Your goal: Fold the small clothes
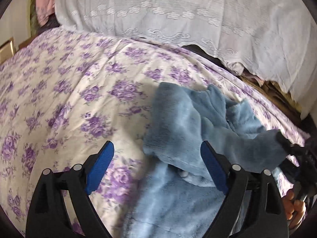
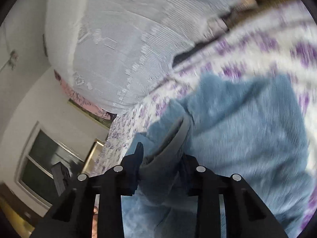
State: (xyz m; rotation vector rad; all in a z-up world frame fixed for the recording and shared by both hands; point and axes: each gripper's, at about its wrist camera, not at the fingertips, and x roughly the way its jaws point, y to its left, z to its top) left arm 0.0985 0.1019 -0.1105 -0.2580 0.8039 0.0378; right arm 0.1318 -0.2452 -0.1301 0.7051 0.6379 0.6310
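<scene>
Left gripper [image 1: 157, 154] gapes wide over the fluffy blue fleece garment [image 1: 190, 130] on the purple-flowered white bedspread [image 1: 69, 91]. Only the right view shows the right gripper [image 2: 161, 158] pinching the garment's grey-lined edge; window [image 2: 43, 158] at eight o'clock.

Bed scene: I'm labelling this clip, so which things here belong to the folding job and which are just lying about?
In the job:
- blue fleece garment
- right gripper, shut on the fleece
- left gripper, open above the fleece's edge

Lying about:
- floral bedsheet, only the work surface
- white lace cover
- pink cloth
- window
</scene>
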